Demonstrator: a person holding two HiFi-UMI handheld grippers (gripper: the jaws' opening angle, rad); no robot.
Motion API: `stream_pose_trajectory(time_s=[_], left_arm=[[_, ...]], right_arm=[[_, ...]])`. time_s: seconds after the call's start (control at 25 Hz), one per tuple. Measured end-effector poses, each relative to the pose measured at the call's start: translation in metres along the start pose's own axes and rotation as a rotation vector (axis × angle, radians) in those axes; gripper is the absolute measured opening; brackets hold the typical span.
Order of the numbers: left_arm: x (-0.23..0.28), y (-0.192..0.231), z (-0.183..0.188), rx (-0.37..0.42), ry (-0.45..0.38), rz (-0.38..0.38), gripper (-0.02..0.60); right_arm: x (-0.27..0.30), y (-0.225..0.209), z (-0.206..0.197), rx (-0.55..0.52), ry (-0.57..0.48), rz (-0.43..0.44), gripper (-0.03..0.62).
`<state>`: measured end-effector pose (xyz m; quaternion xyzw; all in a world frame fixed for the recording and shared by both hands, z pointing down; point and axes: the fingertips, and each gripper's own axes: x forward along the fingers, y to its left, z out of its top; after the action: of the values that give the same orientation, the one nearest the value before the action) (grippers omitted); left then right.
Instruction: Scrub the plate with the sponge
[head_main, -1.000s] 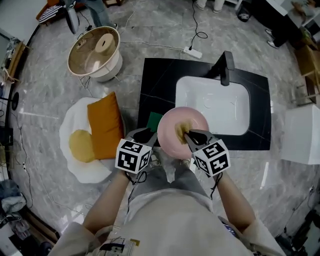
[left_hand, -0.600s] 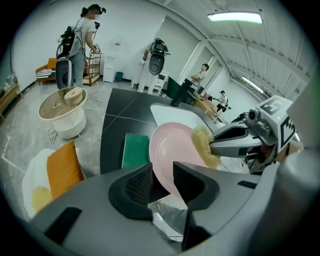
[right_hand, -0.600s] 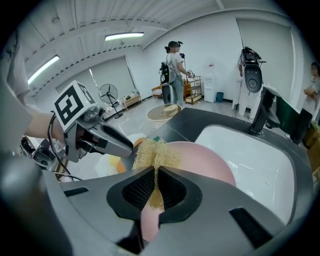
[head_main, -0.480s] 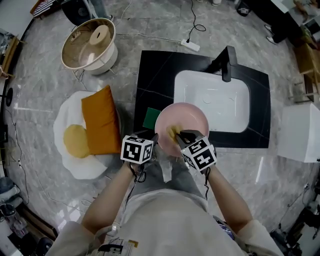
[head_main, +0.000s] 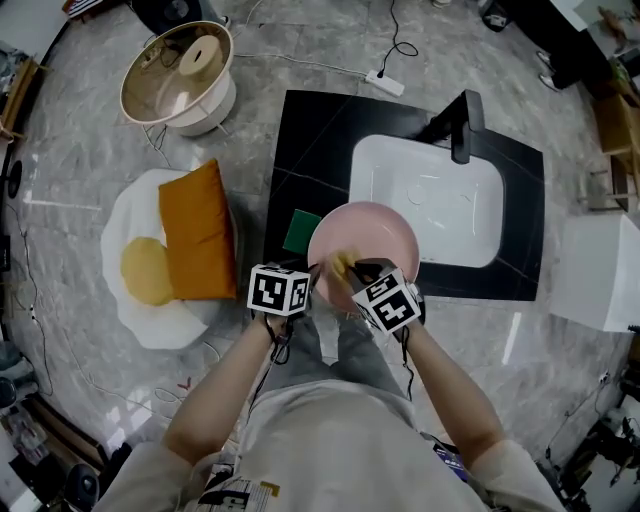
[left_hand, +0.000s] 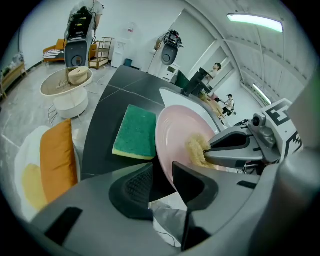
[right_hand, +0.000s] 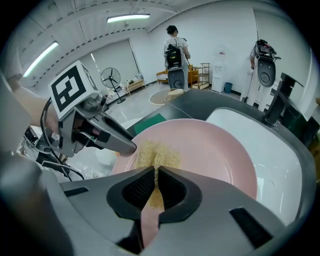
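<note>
Black desk with a white sink fills the upper middle of your head view. At its near edge, at frame centre, is the pink plate. Your right claw is pinched on the yellow sponge, which lies against the plate's face. Your left claw stands spread, with the plate's rim between its pads. A green sponge lies left of the plate.

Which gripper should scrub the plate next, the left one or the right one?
Right. The right gripper is shut on the yellow sponge, touching the pink plate. The left gripper is open at the plate's rim.
</note>
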<state>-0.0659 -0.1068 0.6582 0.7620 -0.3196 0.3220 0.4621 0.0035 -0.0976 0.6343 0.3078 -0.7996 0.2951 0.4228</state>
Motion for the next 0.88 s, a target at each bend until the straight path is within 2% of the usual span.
stream_pose_trajectory(time_s=[0.16,0.44,0.64,0.76,0.88], left_arm=[[0.006,-0.003,0.003,-0.036,-0.014,-0.007,0.083],[0.004,0.003,0.006,-0.115,-0.027,0.016,0.057],[0.003,0.004,0.006,-0.178,-0.049,0.003,0.048],[0.002,0.004,0.006,-0.183,-0.051,0.004,0.046],[0.002,0.004,0.006,-0.164,-0.042,0.006,0.046]], right_arm=[[0.011,0.000,-0.007,-0.008,0.027,0.016,0.046],[0.020,-0.002,-0.019,-0.009,0.047,0.034,0.046],[0.025,-0.001,-0.015,-0.047,0.047,0.043,0.046],[0.027,0.000,-0.007,-0.038,0.057,0.050,0.046],[0.034,-0.005,0.012,-0.073,0.042,0.039,0.046]])
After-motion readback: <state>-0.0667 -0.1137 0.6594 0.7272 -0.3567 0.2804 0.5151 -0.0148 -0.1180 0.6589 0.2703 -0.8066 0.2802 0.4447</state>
